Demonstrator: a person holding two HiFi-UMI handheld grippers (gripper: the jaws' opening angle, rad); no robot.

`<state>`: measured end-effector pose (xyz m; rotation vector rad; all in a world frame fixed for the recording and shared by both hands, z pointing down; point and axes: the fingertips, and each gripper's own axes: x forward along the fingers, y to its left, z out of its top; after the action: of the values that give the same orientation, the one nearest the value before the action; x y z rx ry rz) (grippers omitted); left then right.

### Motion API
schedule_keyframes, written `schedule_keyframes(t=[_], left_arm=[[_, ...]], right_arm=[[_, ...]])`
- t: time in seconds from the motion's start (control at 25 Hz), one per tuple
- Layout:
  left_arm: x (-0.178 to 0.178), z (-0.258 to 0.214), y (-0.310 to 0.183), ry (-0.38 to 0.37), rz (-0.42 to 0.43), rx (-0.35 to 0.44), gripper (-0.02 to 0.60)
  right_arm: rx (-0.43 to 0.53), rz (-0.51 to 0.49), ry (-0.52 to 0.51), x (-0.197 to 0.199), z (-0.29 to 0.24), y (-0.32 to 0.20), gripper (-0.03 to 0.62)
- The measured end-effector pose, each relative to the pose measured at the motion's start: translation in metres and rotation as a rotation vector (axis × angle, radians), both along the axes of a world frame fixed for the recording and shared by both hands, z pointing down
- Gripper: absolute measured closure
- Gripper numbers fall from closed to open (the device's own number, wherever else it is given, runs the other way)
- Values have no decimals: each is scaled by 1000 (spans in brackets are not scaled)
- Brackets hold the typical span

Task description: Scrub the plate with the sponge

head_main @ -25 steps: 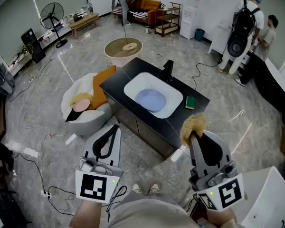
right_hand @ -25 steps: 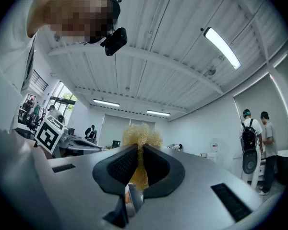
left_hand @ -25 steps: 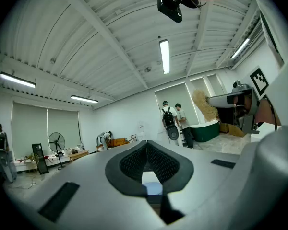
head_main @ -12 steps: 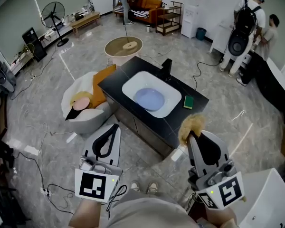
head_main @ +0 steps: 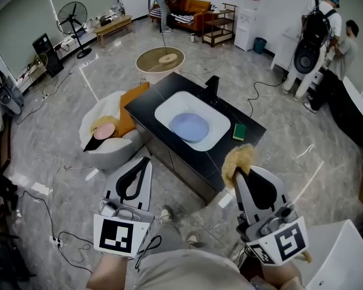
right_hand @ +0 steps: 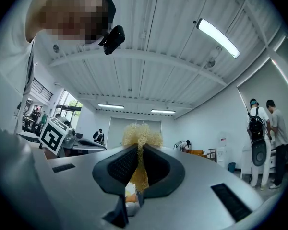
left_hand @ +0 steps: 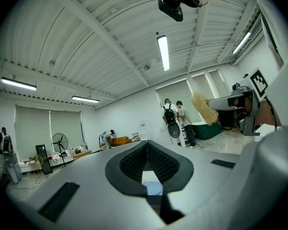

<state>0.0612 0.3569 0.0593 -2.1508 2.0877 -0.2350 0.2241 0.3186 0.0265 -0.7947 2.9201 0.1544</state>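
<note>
Left claw [head_main: 146,161]: white body, black pads, jaws pressed flat together with nothing between them. It hangs low over the grey marble floor [head_main: 60,138], short of the counter and not touching it. Ahead and to its left is a white beanbag seat [head_main: 112,156] with an orange cushion [head_main: 130,110] lying on it. Far ahead-left is a black standing floor fan [head_main: 71,18], well apart.

Straight ahead of the left claw, slightly right, is a black-topped cabinet counter [head_main: 142,107]. A white rounded-rectangle sink basin [head_main: 181,101] is set into its top. The pale blue round plate [head_main: 190,126] lies flat inside the basin, near the middle, ahead of both claws and between their lines. Neither claw reaches it. A black tap [head_main: 213,88] stands on the counter at the far rim of the basin. Beyond the counter is a round tan low table [head_main: 160,59].

A green rectangular sponge [head_main: 239,131] lies flat on the counter top just right of the basin. It is directly ahead of the right claw, apart from it, with nothing touching it.

Right claw [head_main: 236,174]: jaws narrow, clamped on a tan fibrous scrub sponge [head_main: 239,159]. The fibres are pinched between the pads and fluff out past the tips. The claw and scrubber sit over the counter's near edge in the head view; contact with the counter cannot be told.

Far ahead-right of the right claw, two people [head_main: 317,35] stand by the wall, one wearing a black backpack.
</note>
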Motion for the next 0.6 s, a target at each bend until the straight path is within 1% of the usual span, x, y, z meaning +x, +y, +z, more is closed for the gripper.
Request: schedule_keyframes(t=[0.16,0.32,0.48,0.6], left_arm=[[-6,3,-11,-5,-5,7,561],[-15,14,-27,-2,-1,11,561],[-29,22,-54,-6,14,3,561],[-46,32,-81,-7,30,-14,561]], right_arm=[[11,-8,3,-8,3,-12,540],[-4,-18,9,-22,20,-27,540],[-13,-16,32,-39,30,-52,540],[-34,-3,46,-55,42,-78,540]])
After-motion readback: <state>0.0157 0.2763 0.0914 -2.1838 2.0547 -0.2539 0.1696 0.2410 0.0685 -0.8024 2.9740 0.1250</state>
